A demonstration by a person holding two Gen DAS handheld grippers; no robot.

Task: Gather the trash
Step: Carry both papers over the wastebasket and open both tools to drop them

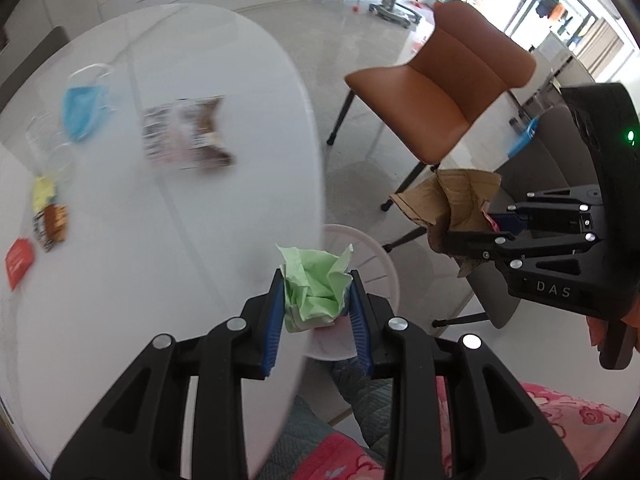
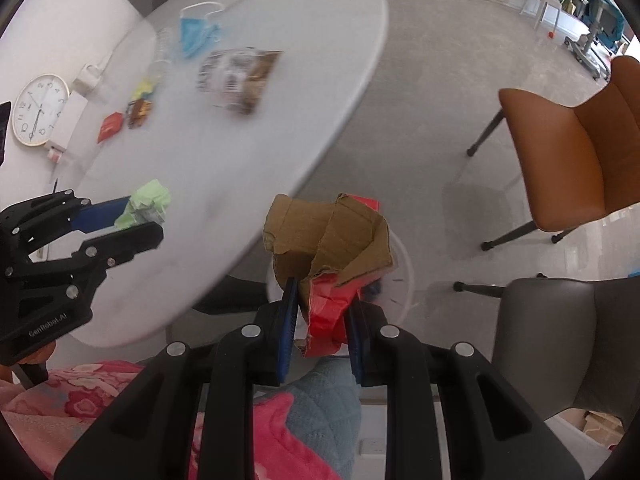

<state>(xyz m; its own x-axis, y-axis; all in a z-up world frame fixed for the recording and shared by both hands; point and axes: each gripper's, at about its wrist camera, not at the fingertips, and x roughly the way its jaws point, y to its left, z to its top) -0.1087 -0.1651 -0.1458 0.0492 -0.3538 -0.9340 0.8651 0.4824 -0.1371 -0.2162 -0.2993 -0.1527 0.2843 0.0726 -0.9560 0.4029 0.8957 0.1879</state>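
Note:
My left gripper (image 1: 316, 308) is shut on a crumpled green paper (image 1: 316, 284) at the white table's edge (image 1: 304, 184), above a white bin (image 1: 376, 268) on the floor. In the right wrist view, my right gripper (image 2: 322, 312) is shut on a crumpled piece of cardboard with red tape (image 2: 328, 240), held over the bin's rim (image 2: 406, 276). Each gripper shows in the other's view: right gripper (image 1: 472, 240), left gripper (image 2: 136, 220). Left on the table are a blue face mask (image 1: 82, 108), a printed snack wrapper (image 1: 184, 132), a small brown wrapper (image 1: 52, 222) and a red packet (image 1: 18, 262).
A brown chair (image 1: 440, 92) stands on the floor past the bin, and a grey chair (image 2: 560, 340) is to the right. A wall clock (image 2: 38, 110) leans at the far left. Pink floral clothing (image 2: 100, 396) of the person is below the grippers.

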